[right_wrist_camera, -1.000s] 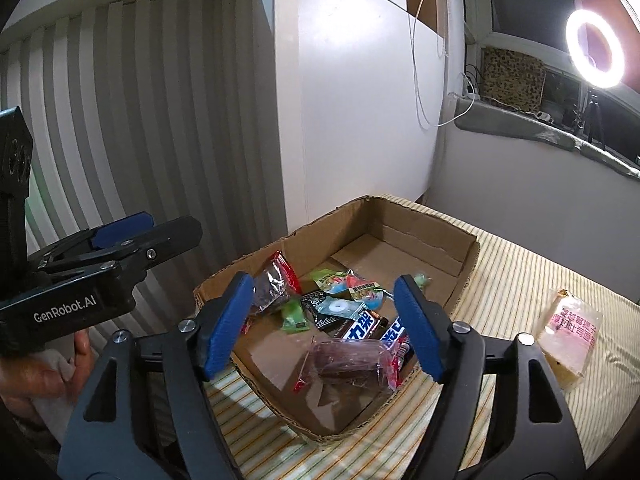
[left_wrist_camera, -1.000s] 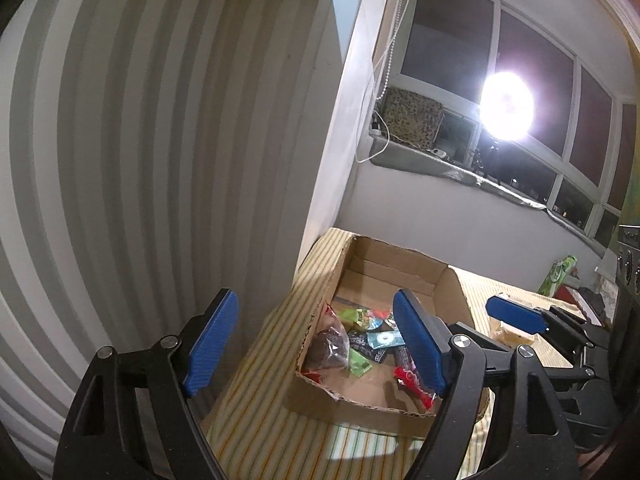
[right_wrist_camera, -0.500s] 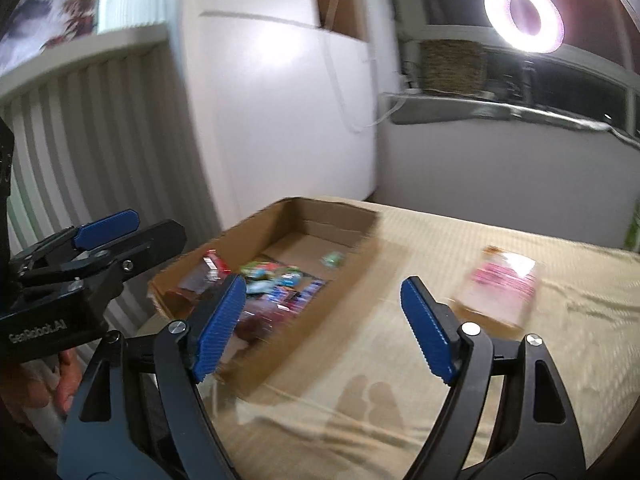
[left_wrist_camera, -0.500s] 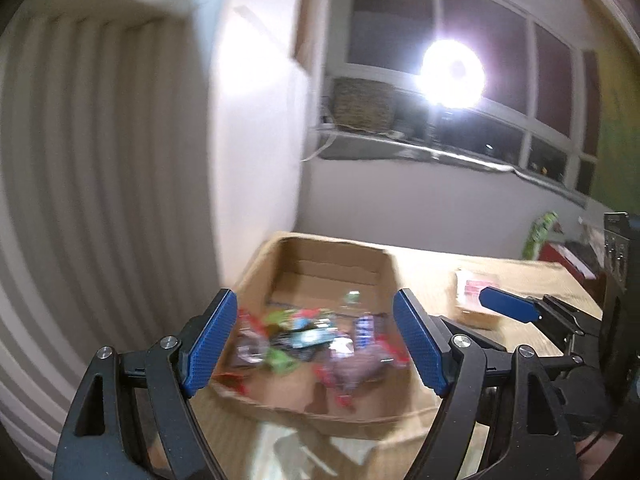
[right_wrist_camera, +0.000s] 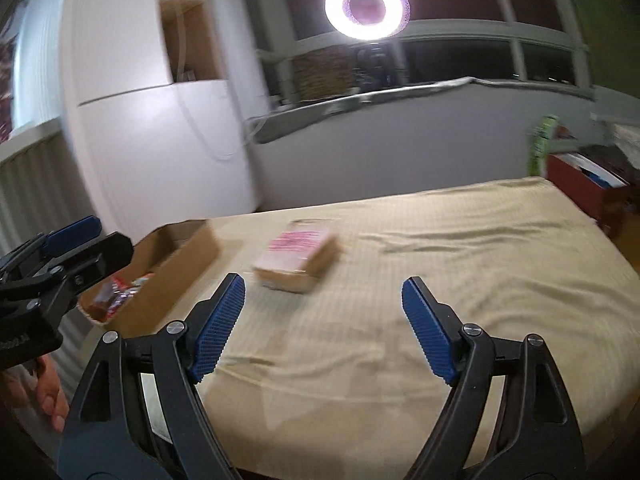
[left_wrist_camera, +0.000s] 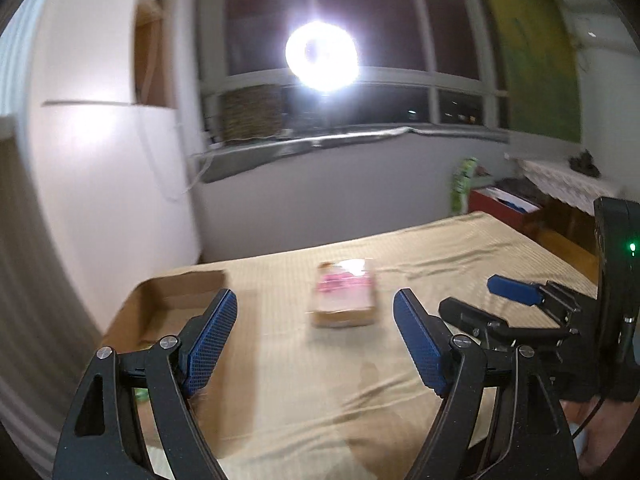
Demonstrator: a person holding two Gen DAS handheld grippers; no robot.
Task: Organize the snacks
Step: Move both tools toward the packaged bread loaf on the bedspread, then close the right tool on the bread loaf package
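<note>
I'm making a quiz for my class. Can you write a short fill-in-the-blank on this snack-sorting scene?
1. The pink-labelled packet lies on the ____, outside the box.
2. The other snacks sit inside a ____ box.
3. The left gripper holds ____.
4. The bright round light stands near the ____.

Missing words: tablecloth; cardboard; nothing; window

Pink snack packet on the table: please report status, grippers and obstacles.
Left gripper open, empty. Right gripper open, empty, jaws just opened wider. Pink snack packet lies alone on the cloth, outside the cardboard box. Nothing blocks it.
</note>
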